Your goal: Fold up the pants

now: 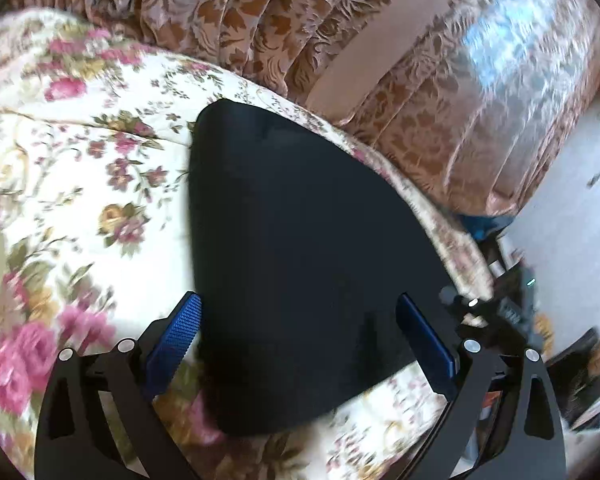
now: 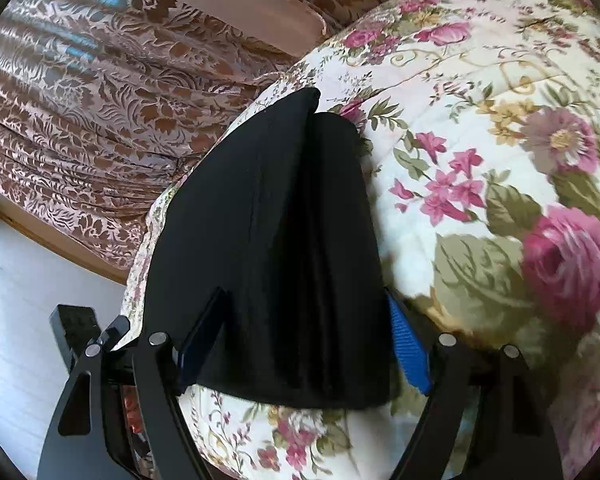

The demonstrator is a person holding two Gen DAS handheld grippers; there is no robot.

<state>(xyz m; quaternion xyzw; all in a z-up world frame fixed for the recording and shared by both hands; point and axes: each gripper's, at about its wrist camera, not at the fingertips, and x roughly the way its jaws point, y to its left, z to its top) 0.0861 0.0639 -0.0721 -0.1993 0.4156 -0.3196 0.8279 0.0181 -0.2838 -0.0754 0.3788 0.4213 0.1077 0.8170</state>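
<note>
The black pants [image 1: 292,240] lie folded into a thick flat stack on the floral bedspread [image 1: 80,160], close to its edge. My left gripper [image 1: 300,340] is open wide just above the near end of the stack. Its blue pads [image 1: 176,340] sit at either side of the cloth without pinching it. In the right wrist view the pants [image 2: 268,220] show several stacked layers along their right side. My right gripper [image 2: 306,340] is open and straddles the near end, with one blue pad [image 2: 408,344] just off the cloth's edge.
The bedspread [image 2: 480,160] spreads out beside the pants. Behind it hangs a brown patterned drape [image 1: 440,120] [image 2: 80,100]. Pale floor [image 1: 572,200] [image 2: 20,280] lies past the bed's edge, with dark clutter [image 1: 580,376] low on the right.
</note>
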